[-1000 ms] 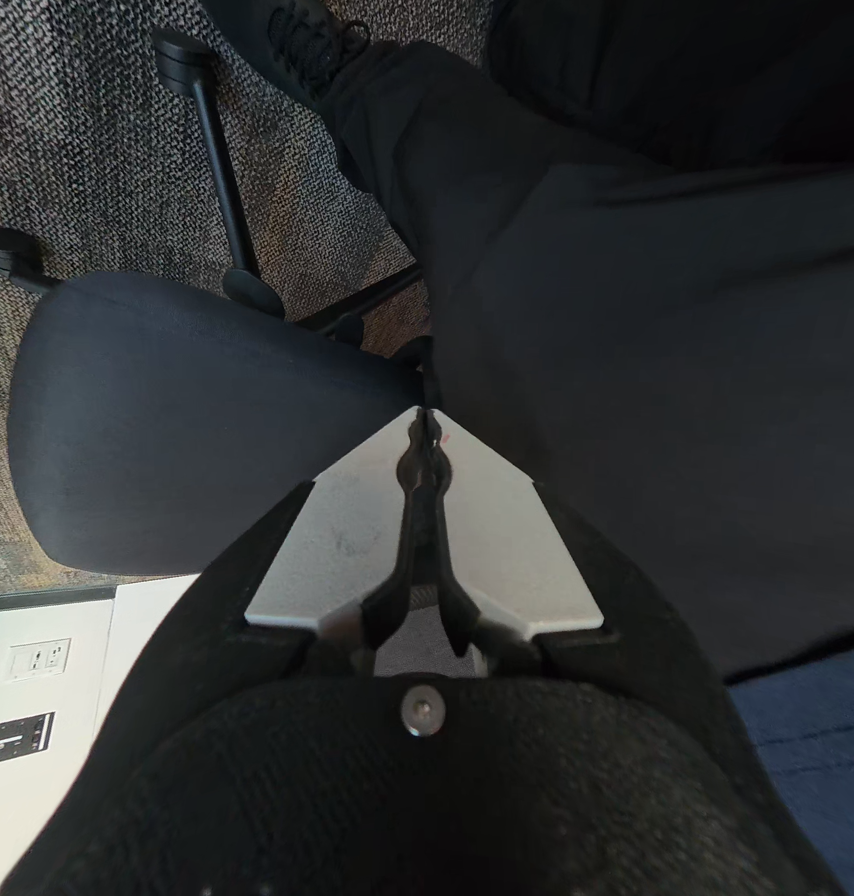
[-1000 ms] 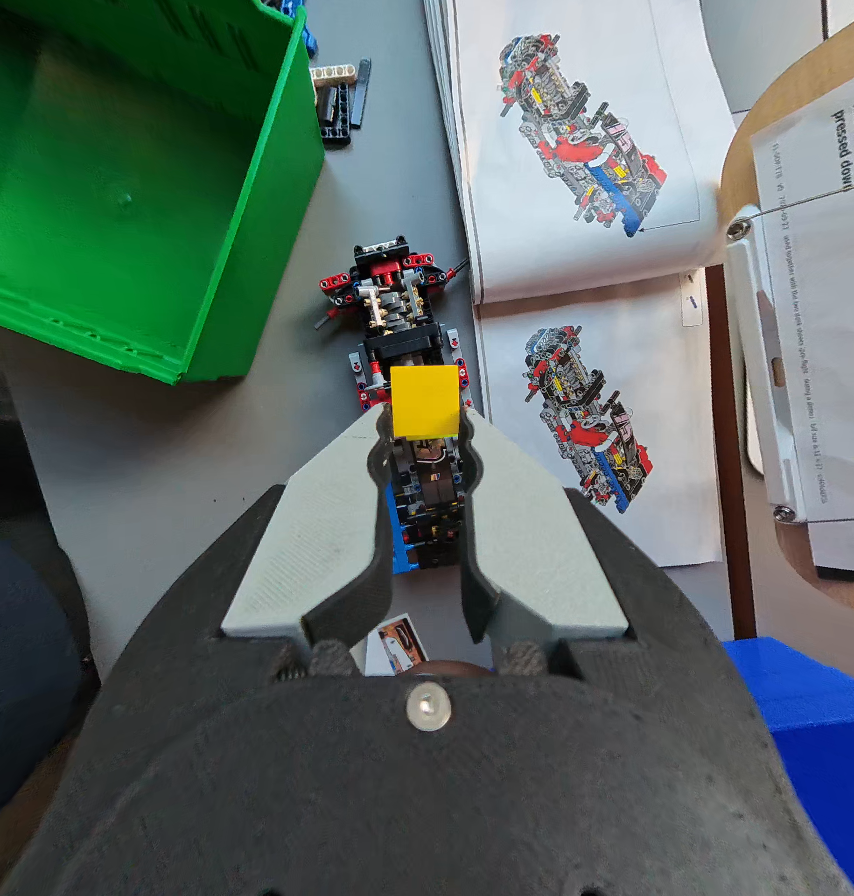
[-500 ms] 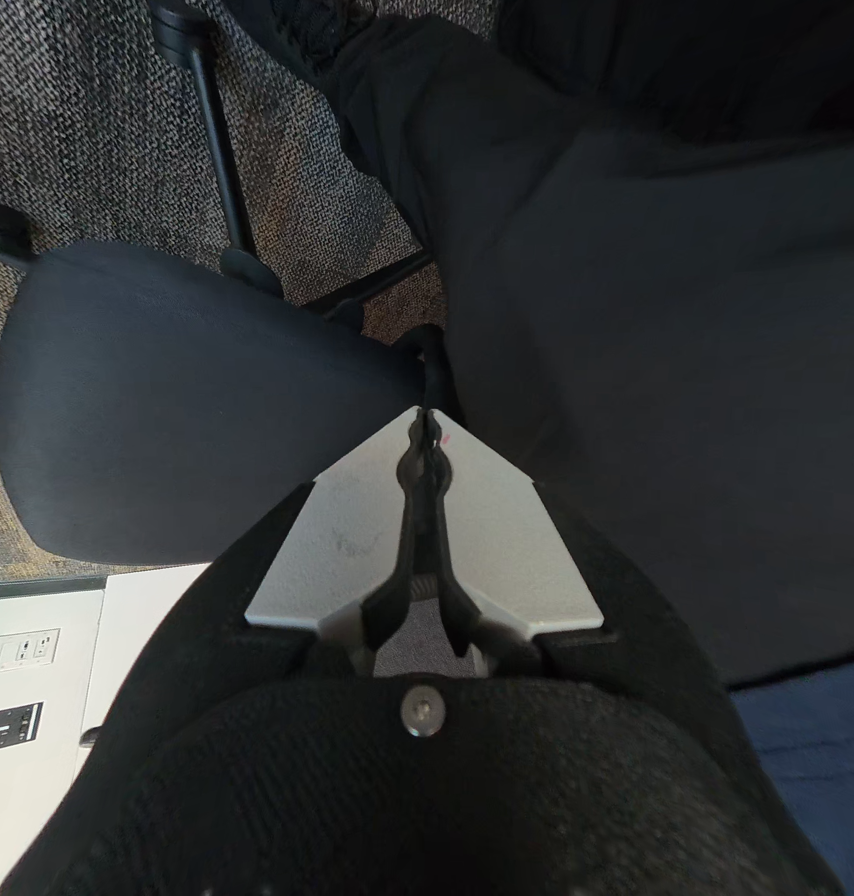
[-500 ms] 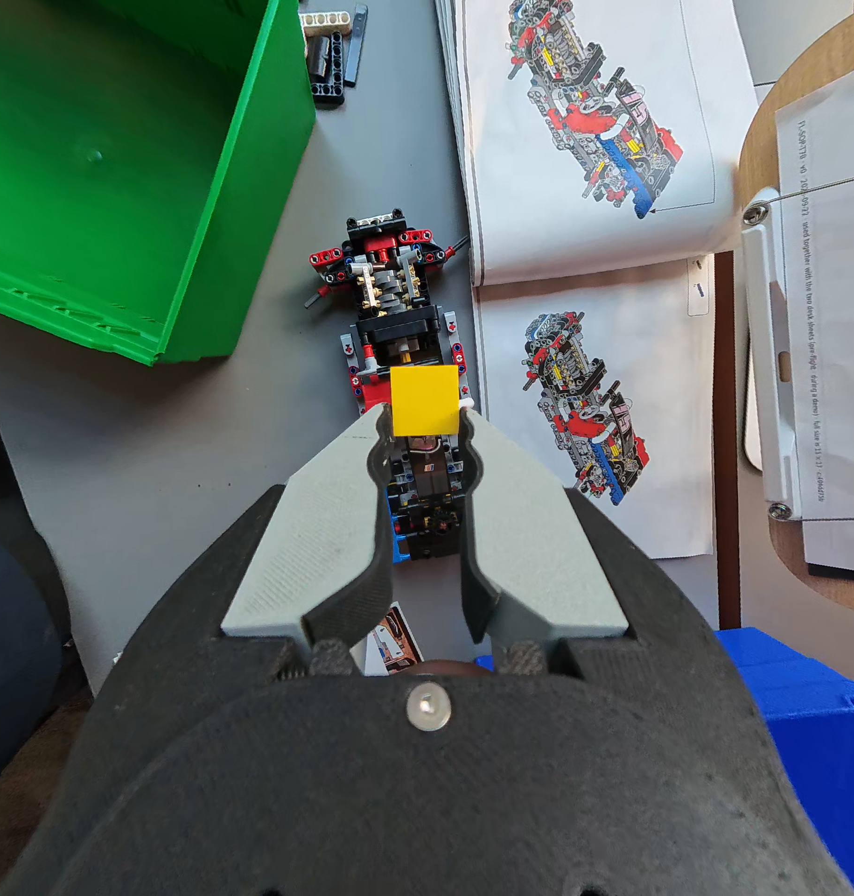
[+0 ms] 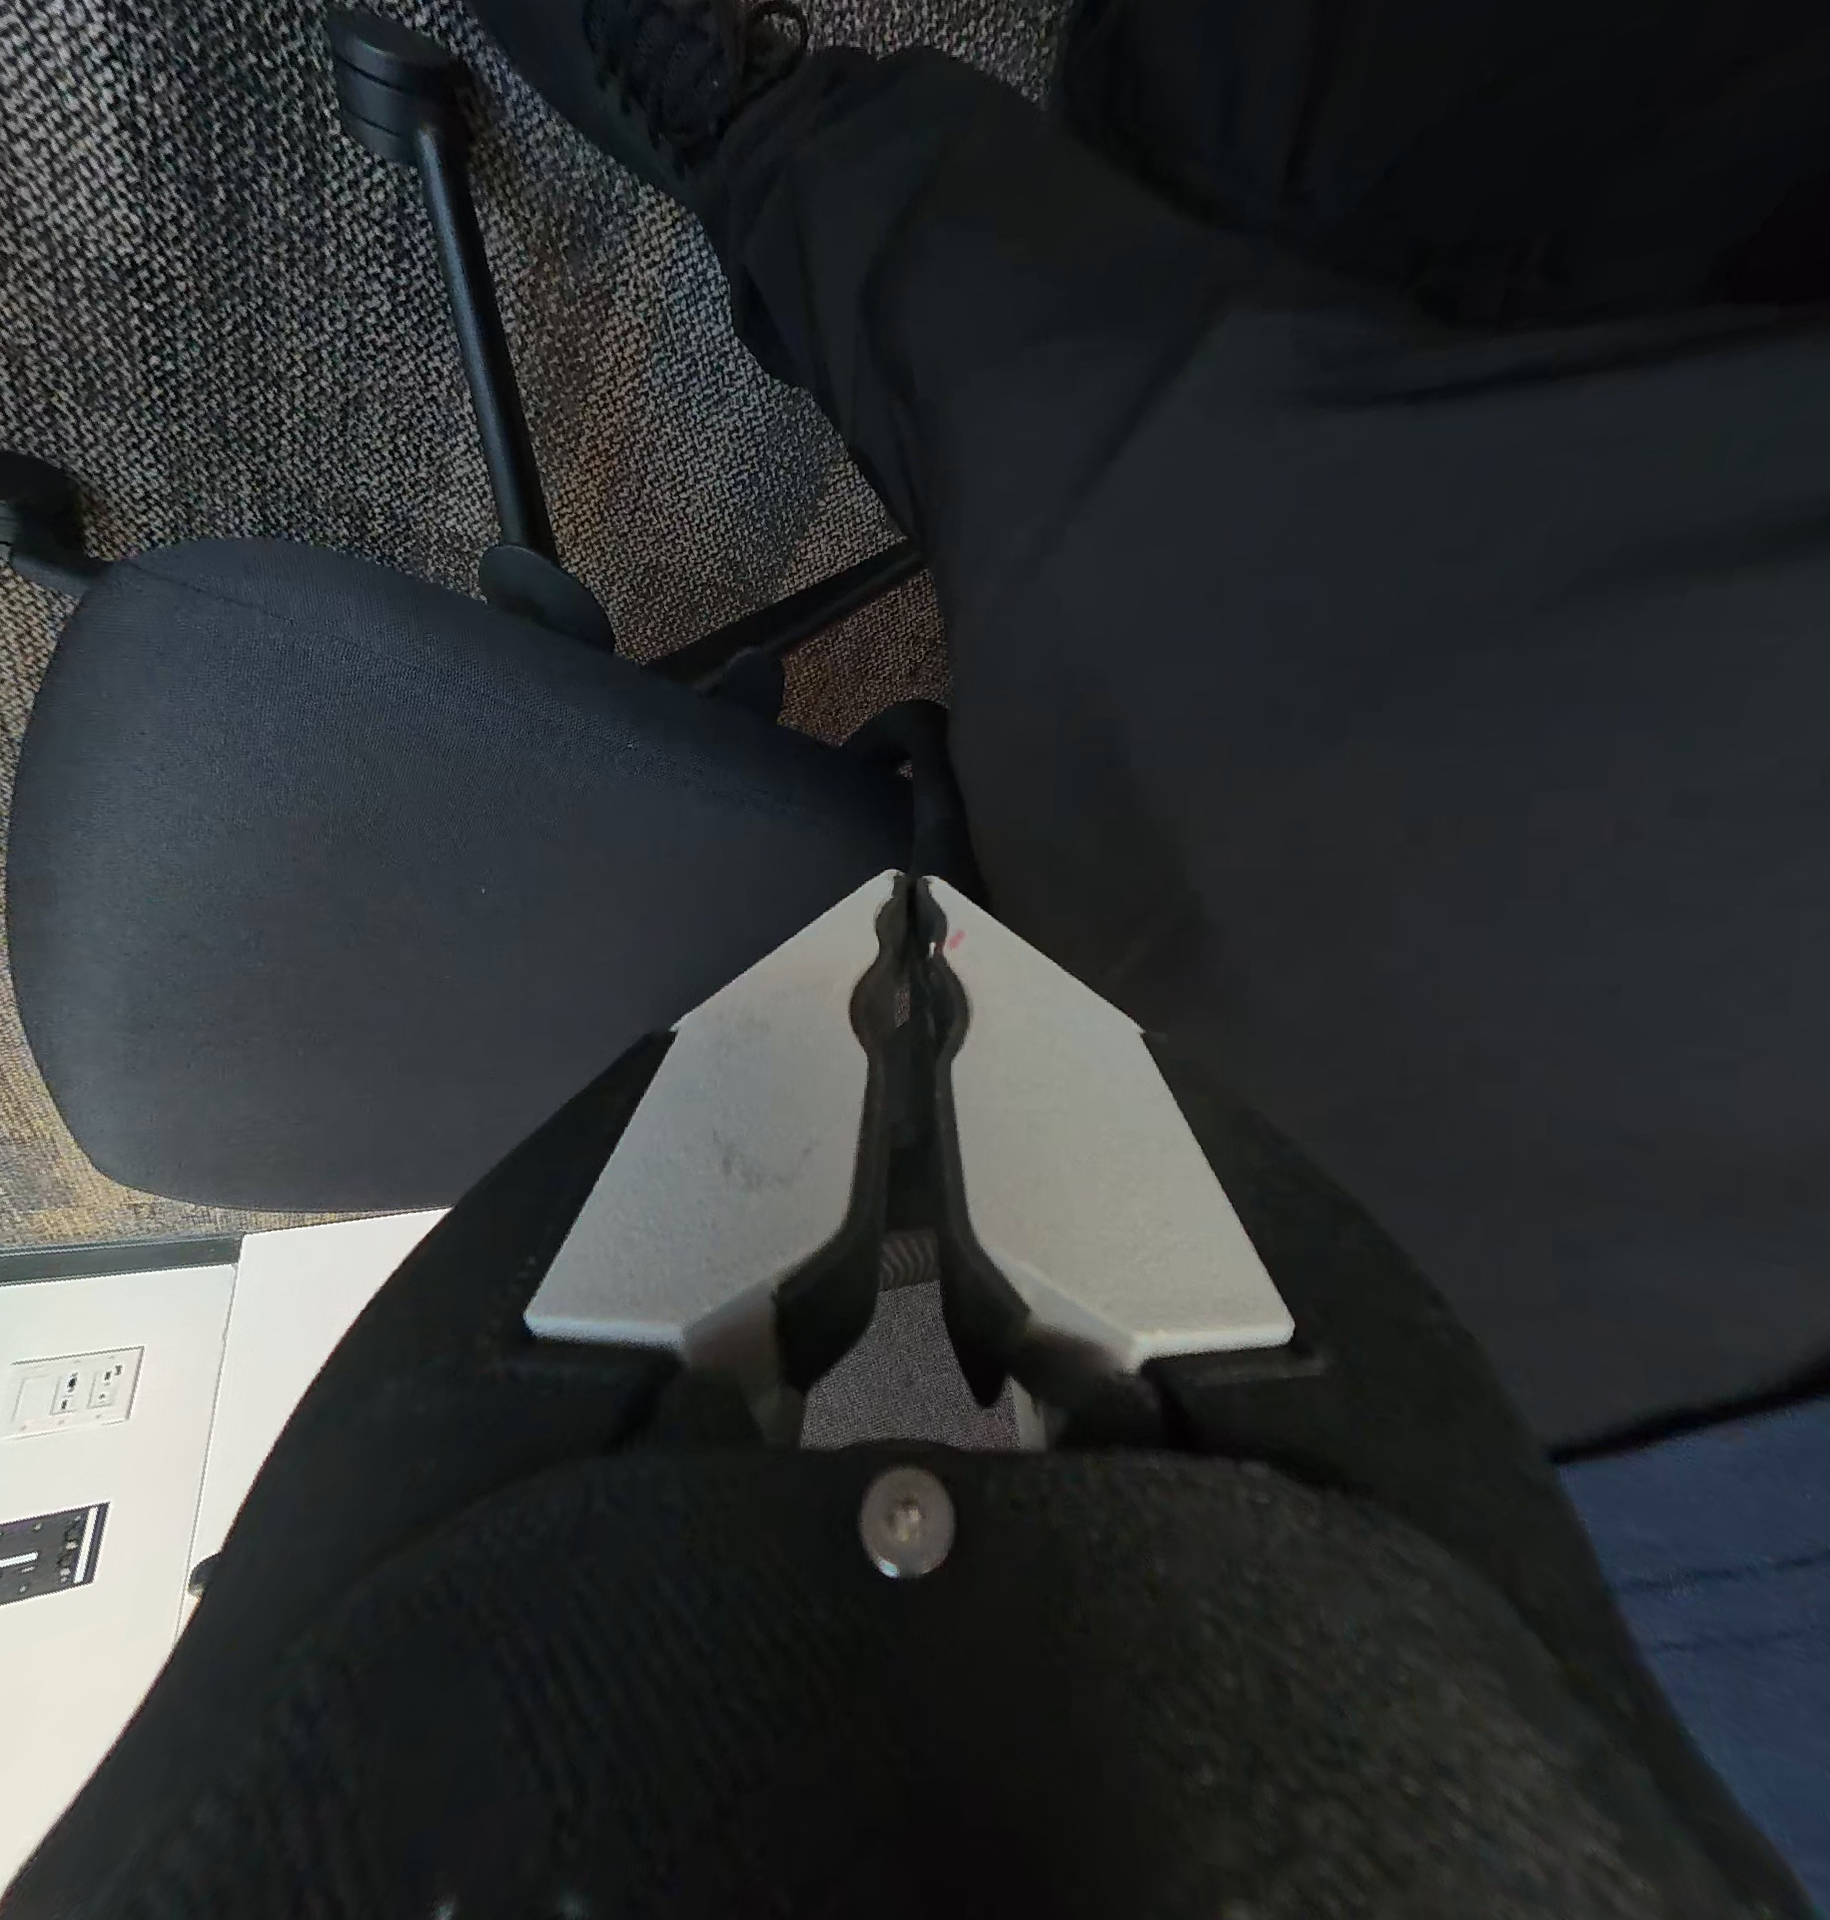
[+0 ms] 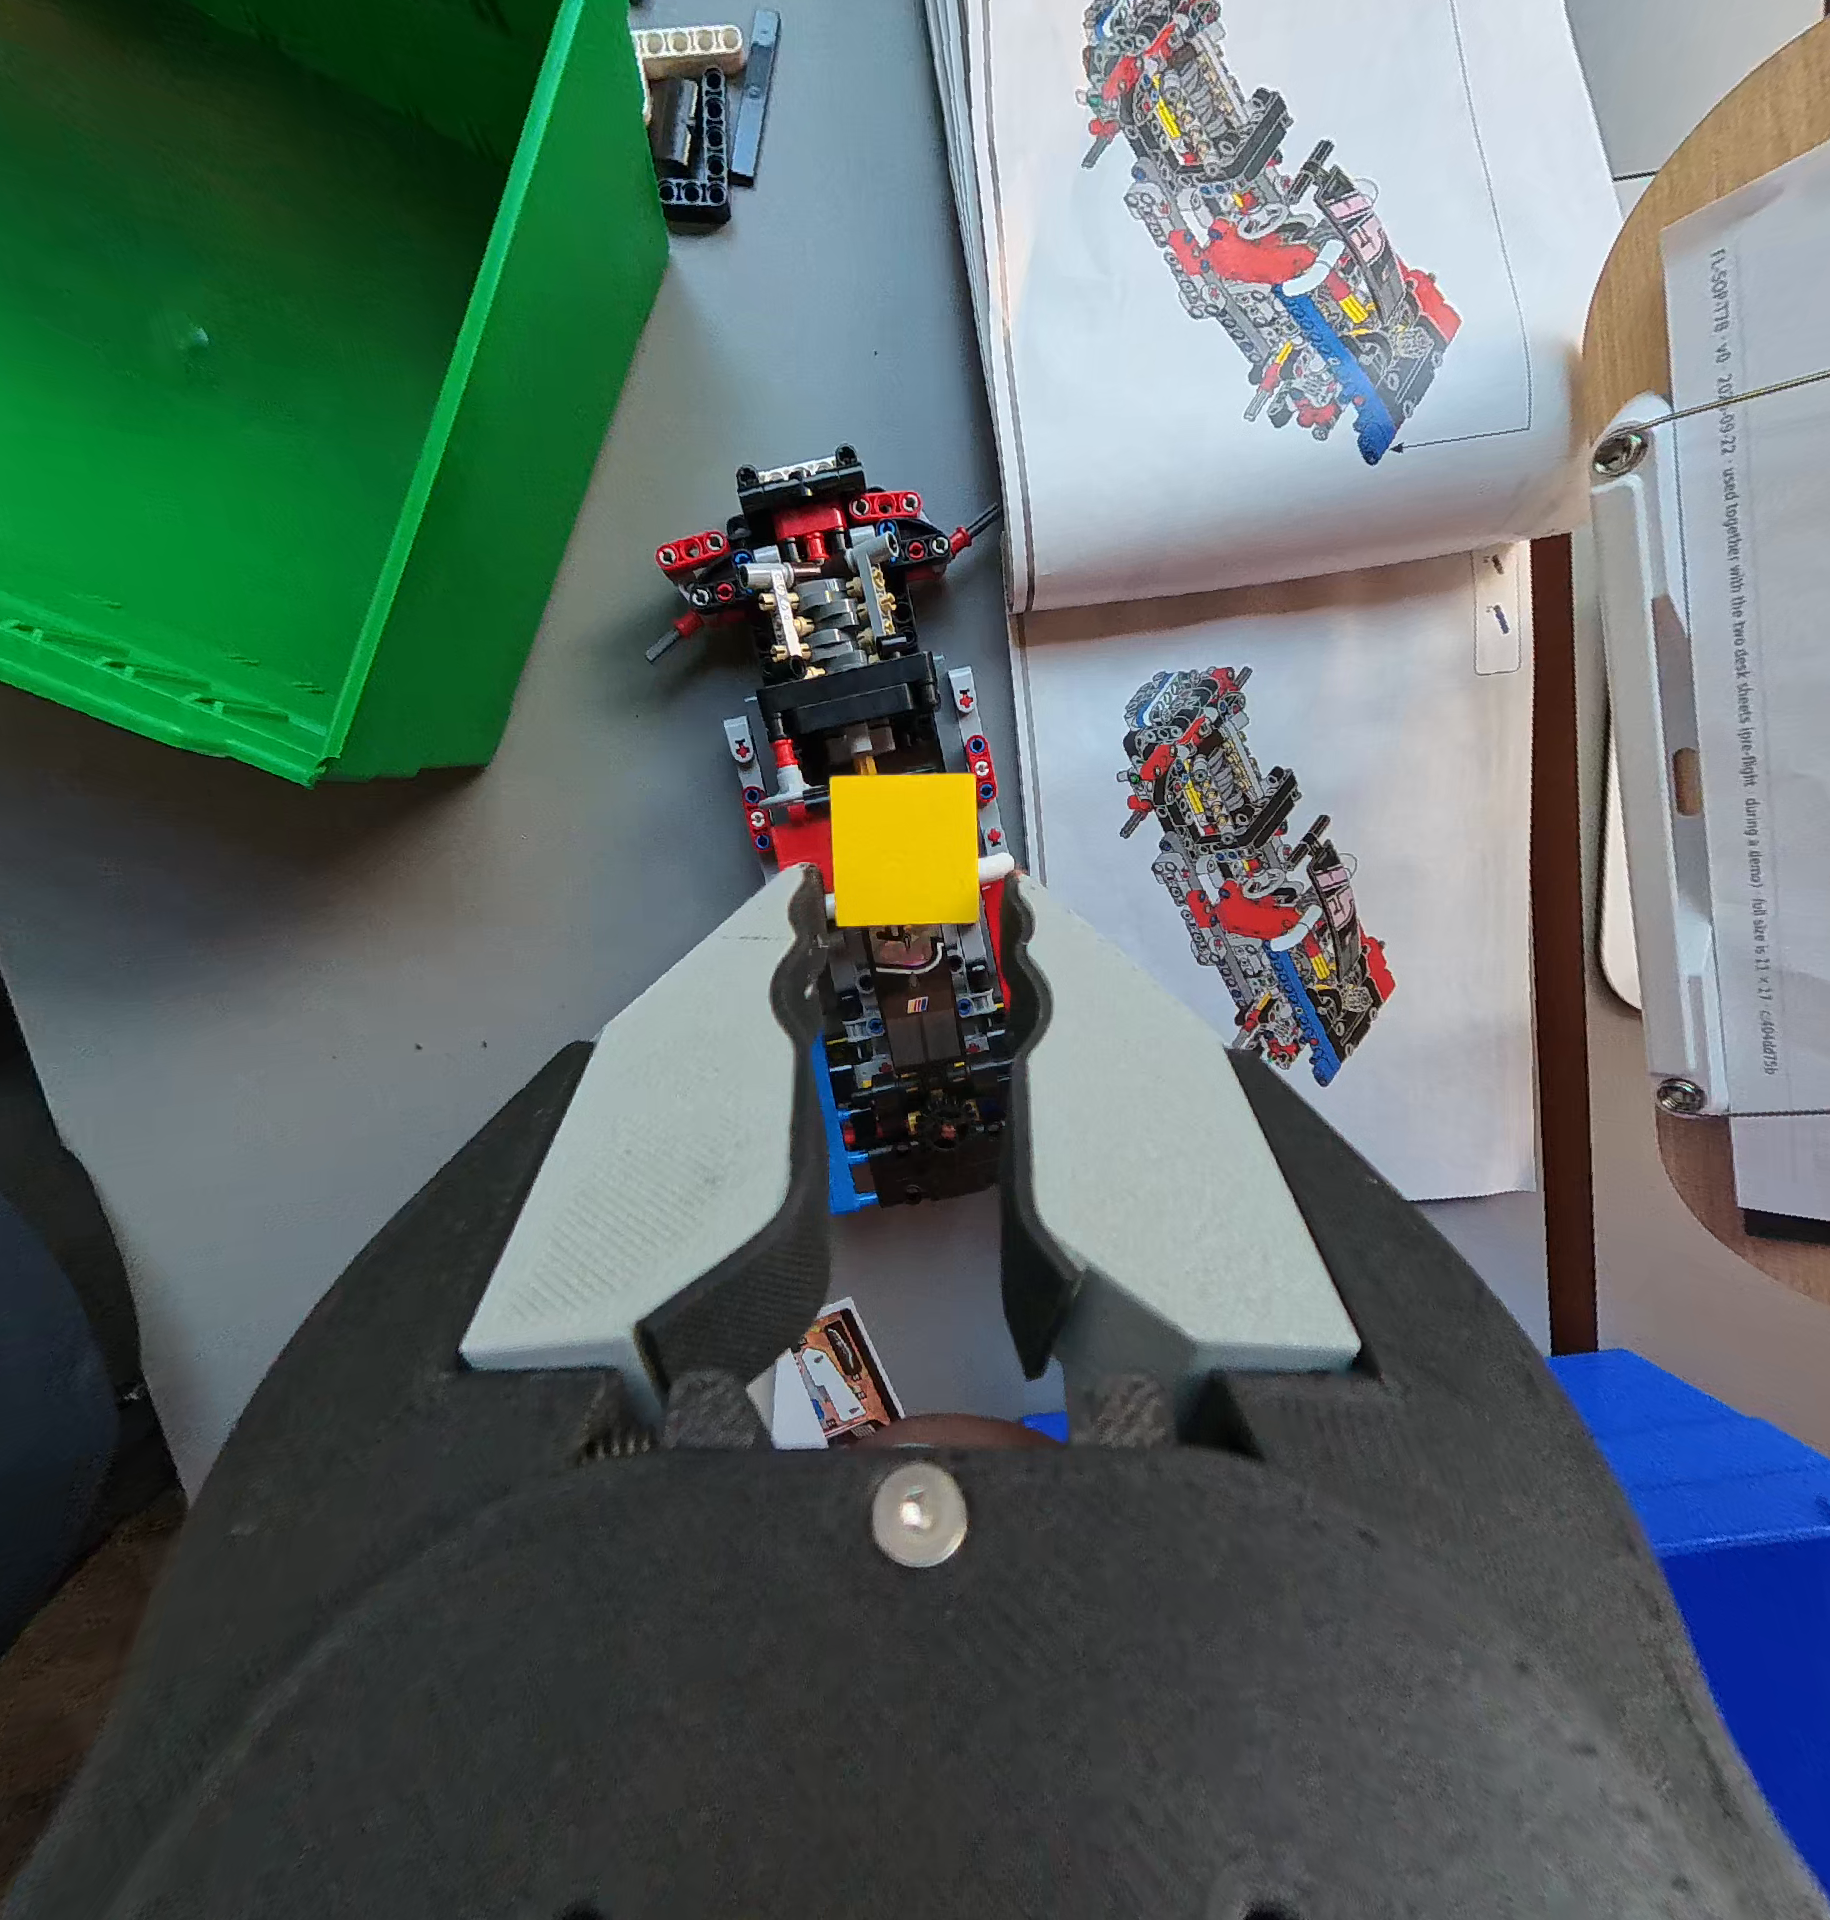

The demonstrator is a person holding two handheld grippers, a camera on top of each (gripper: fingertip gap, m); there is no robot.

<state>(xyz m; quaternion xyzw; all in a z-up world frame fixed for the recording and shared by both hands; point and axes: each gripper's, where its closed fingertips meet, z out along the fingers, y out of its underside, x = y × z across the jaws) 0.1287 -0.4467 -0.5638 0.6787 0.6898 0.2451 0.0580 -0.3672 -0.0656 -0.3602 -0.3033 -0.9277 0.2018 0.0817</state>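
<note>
**Right gripper.** The right gripper (image 6: 909,883) is standing open. Its ribbed black pads (image 6: 799,935) are flanking a yellow square piece (image 6: 900,847) with a sliver of gap on each side, so they are not pressing on it. A white pin (image 6: 997,864) is projecting from the piece towards the right fingertip. Whether it touches the fingertip cannot be told.

**Surroundings.** The piece is sitting over the middle of a brick-built chassis (image 6: 838,623) lying lengthwise mid-worktop. An open instruction booklet (image 6: 1254,312) is lying just beside it, on the right. A green bin (image 6: 267,364) is occupying the far left of the grey worktop (image 6: 423,987), and a blue bin (image 6: 1721,1558) is sitting at the near right edge.

**Left gripper.** The left gripper (image 5: 913,883) is closed on nothing and is hanging off the worktop, over a chair seat (image 5: 371,883).

**Risks.**
- A fingertip could be snagging the pin, which would tilt or lift the piece.
- A sideways knock could be shifting the light chassis on the smooth surface.
- A loosely seated piece could be dropping into the open framework.

**Materials.**
- The piece is glossy, flat-faced hard plastic.
- The chassis is studded, perforated beams and small gears.
- The booklet is thin, curling paper.
- The seat is woven fabric.
</note>
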